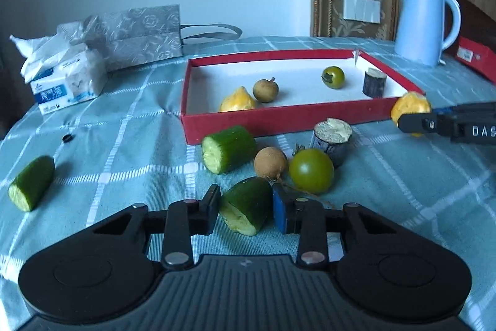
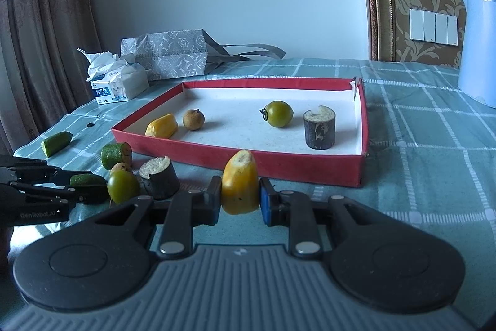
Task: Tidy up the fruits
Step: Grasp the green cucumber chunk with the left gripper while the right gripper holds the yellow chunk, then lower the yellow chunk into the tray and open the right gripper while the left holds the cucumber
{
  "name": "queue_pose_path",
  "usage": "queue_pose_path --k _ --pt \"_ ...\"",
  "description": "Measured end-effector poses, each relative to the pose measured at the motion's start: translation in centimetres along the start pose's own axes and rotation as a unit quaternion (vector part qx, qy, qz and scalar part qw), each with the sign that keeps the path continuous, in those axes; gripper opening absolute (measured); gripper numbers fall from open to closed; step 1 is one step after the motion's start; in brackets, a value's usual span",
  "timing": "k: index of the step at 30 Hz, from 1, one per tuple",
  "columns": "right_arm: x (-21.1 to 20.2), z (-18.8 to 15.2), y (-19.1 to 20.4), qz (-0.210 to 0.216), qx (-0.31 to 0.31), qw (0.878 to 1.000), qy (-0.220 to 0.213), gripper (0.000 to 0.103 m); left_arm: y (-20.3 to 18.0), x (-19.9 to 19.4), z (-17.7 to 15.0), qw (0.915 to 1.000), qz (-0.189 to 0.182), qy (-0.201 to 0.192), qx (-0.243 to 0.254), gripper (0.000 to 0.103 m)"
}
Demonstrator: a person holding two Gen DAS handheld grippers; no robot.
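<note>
While we scan leftward first, our left gripper stands closed on a cucumber piece on the tablecloth | centre: red tray holds a yellow piece, longan, green tomato, dark stub | right: our right gripper clamps a yellow fruit piece just before the tray's front wall.
</note>
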State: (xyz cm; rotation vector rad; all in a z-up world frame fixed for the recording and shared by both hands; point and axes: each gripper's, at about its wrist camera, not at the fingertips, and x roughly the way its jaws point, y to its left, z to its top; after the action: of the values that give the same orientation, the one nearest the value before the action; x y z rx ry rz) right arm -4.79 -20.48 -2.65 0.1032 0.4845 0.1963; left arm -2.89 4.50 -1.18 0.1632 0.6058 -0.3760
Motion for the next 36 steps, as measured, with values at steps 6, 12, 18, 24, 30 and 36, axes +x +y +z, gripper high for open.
queue_pose_path --k 6,12,18,24,30,36 --pt "-0.1 0.0 -0.1 0.0 0.003 1.0 -0.006 0.024 -0.5 -1.1 0.0 0.9979 0.058 -0.026 -0.016 0.034" --pt "-0.6 0.2 0.0 0.001 0.004 1.0 -0.023 0.024 -1.8 -2.2 0.0 0.9923 0.107 -0.056 -0.026 0.034" --pt "-1.5 1.2 0.8 -0.005 -0.006 0.998 -0.054 0.024 -1.5 -1.8 -0.3 0.9904 0.117 -0.048 -0.056 0.034" --pt "0.3 4.1 1.0 -0.017 -0.014 0.998 -0.061 0.024 -0.5 -1.6 -0.5 0.9878 0.125 -0.047 -0.081 0.034" --pt "3.8 6.5 0.7 -0.045 -0.017 0.997 -0.06 0.024 0.4 -1.7 -0.6 0.9848 0.126 -0.052 -0.107 0.034" --pt "8.1 7.4 0.2 -0.086 -0.026 0.995 -0.036 0.024 0.5 -1.8 -0.6 0.9849 0.121 -0.054 -0.111 0.034"
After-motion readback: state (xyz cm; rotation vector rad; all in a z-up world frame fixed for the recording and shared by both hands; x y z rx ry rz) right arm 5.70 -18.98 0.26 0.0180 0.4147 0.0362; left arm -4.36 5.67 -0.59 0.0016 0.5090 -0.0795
